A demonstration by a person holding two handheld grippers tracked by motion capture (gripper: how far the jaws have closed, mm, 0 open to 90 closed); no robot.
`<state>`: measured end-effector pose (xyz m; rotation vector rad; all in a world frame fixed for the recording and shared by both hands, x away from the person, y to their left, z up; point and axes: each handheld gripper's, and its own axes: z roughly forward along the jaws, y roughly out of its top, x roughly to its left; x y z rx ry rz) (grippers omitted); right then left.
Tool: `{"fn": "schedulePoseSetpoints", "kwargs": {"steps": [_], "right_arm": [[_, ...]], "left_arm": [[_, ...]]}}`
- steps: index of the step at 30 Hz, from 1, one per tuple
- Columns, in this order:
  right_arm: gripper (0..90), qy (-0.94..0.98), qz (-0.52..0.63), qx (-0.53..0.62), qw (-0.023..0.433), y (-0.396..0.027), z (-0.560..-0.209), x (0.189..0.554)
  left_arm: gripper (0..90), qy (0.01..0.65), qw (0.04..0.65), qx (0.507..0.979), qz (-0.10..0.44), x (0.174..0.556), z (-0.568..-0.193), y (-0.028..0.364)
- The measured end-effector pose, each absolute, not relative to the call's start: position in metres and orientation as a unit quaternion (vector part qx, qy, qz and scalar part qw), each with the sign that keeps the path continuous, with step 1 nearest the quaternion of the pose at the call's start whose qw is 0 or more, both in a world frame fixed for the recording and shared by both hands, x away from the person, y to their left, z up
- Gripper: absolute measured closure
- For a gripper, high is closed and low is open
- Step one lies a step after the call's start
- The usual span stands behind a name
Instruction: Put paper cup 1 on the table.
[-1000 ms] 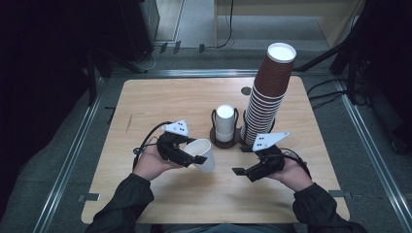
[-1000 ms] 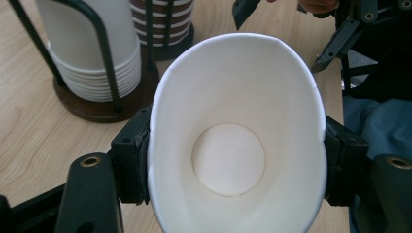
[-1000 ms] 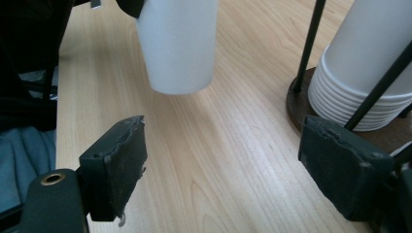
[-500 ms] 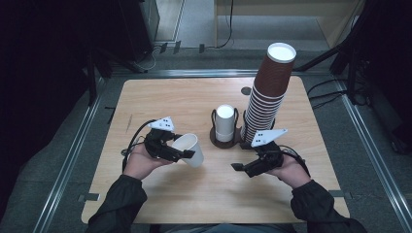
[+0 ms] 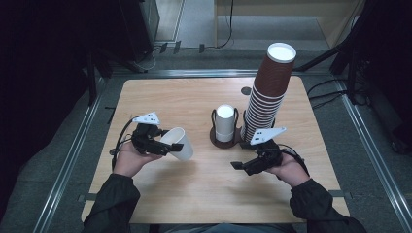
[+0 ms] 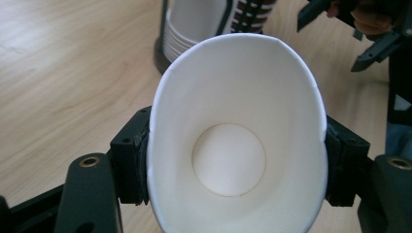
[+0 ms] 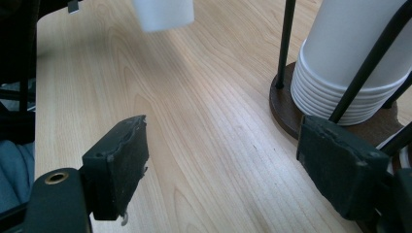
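A single white paper cup (image 5: 179, 144) lies on its side in the air, left of the middle of the table, mouth toward my left hand. My left gripper (image 5: 169, 145) is shut on it; in the left gripper view the pads (image 6: 133, 165) squeeze the cup (image 6: 233, 145) into an oval. A stack of white cups (image 5: 225, 124) stands in a wire holder (image 5: 214, 138) at the table's centre. My right gripper (image 5: 239, 166) hovers just right of the holder, open and empty, its jaws (image 7: 221, 165) wide apart over bare wood beside the cup stack (image 7: 340, 58).
A tall leaning tower of brown cups (image 5: 269, 92) rises behind my right hand, close to the holder. The wooden table (image 5: 184, 97) has a small dark hole (image 5: 246, 91) near its far edge. Metal rails run along both sides.
My left hand has carried the white cup to the left, away from the holder. The right hand has stayed in place.
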<state>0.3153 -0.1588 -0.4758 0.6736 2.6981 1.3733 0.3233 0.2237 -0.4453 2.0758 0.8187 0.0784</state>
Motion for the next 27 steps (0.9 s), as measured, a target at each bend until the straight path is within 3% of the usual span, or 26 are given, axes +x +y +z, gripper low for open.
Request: {"fn": "schedulePoseSetpoints", "kwargs": {"steps": [27], "right_arm": [[19.3,0.881,0.422,0.213,0.008,-0.154,-0.484,0.318]], "left_arm": [[28.8,0.388,0.359,0.842,0.112,0.351,-0.465,0.274]]}}
